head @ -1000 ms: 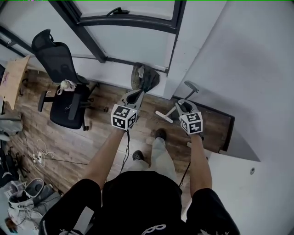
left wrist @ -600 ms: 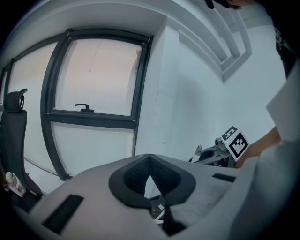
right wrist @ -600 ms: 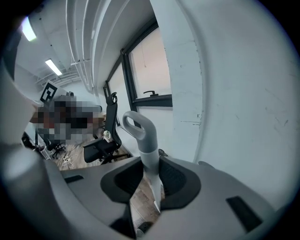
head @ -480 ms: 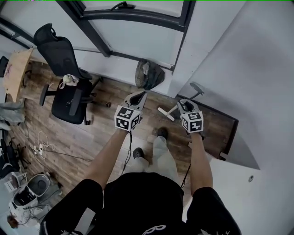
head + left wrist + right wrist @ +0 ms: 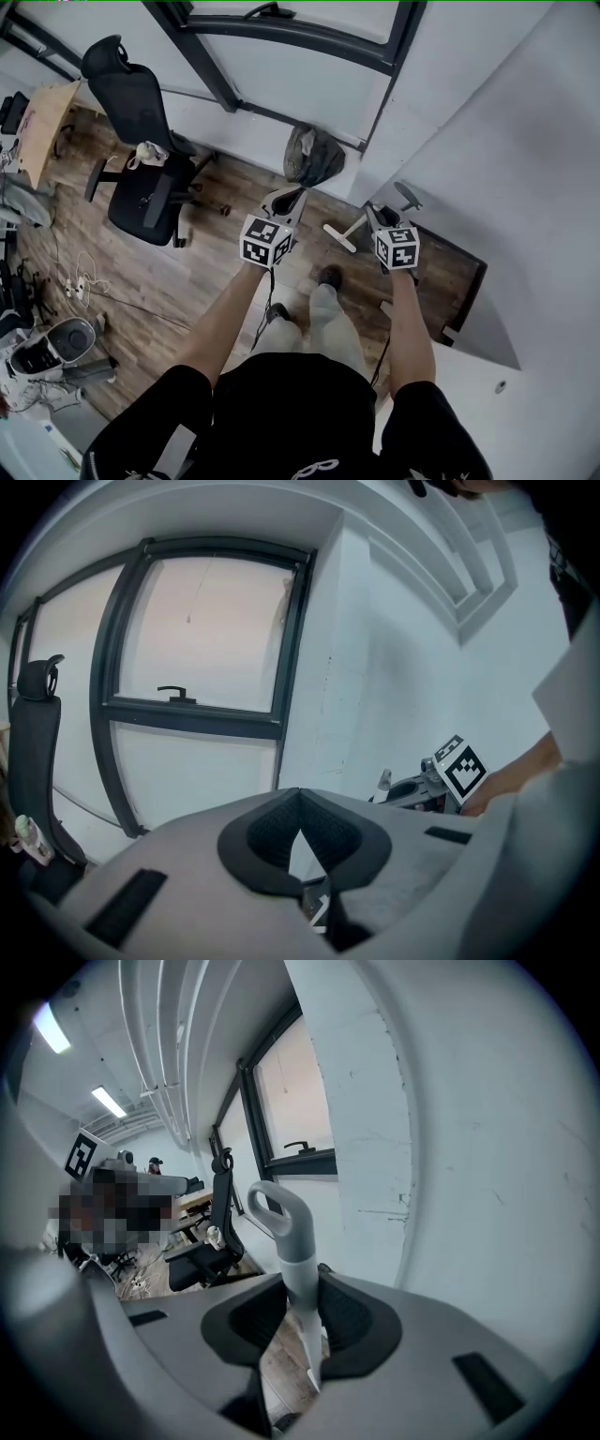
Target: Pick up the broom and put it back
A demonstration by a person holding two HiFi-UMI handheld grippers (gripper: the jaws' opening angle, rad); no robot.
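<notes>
1. The right gripper [image 5: 301,1286] has sunk a little with the broom [image 5: 289,1232], nearer the white wall [image 5: 497,131].
2. Its fingers clamp the broom's grey handle just below the loop.
3. The left gripper [image 5: 298,801] is empty, its fingers pressed together.
4. The broom hangs above the wood floor [image 5: 187,272], beside the wall's corner.
</notes>
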